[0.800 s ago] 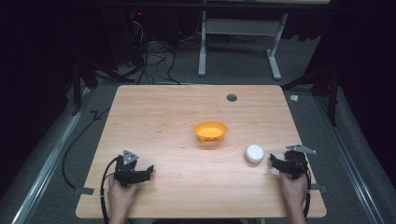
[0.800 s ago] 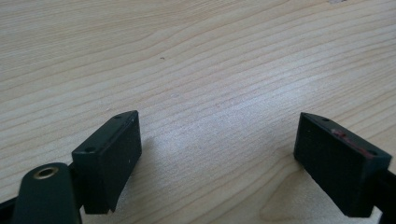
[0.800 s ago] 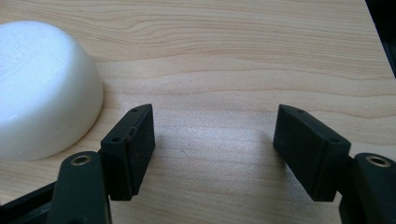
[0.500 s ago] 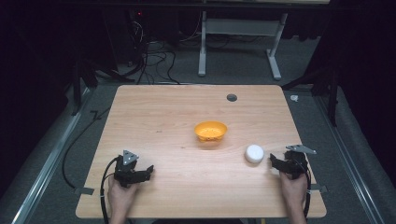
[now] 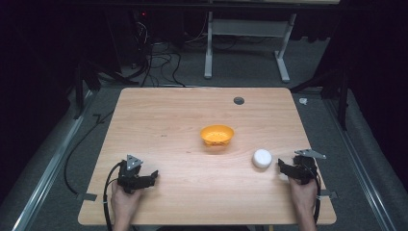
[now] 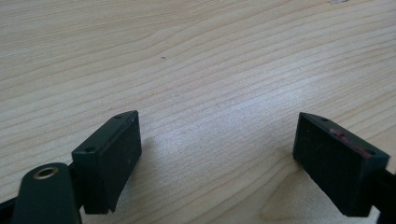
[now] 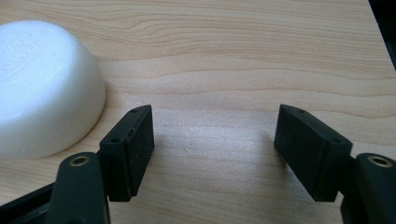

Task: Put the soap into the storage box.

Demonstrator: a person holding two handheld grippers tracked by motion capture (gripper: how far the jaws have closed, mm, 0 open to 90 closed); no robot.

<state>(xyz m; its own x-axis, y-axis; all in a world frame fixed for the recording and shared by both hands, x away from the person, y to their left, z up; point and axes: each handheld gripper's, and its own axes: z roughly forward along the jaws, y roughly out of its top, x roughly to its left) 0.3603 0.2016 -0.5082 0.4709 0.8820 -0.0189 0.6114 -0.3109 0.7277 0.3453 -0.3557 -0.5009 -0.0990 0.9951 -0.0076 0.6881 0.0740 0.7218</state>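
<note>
The right gripper (image 5: 284, 168) rests low on the pale wooden surface (image 5: 163, 125) with its jaws spread wide and nothing between them. The white, rounded, dome-shaped object (image 7: 44, 88), which looks like a bar of soap or a small upturned bowl with faint raised lettering on top, sits just beside the gripper's own left jaw in the right gripper view, apart from it and outside the gap. It seems a solid or stiff thing, probably light, with a smooth matte skin that could be slippery; its sides slope inward toward the top, so a pinch taken high may squeeze it out upward. The better hold is judged to be low, across its widest part near the surface, with the jaws squarely on opposite flanks. The left gripper (image 6: 219, 172) also stands wide open over bare wood, holding nothing, well apart from the white object. A small orange plastic bowl (image 5: 217, 134) stands farther ahead of both grippers, near the middle of the surface.
</note>
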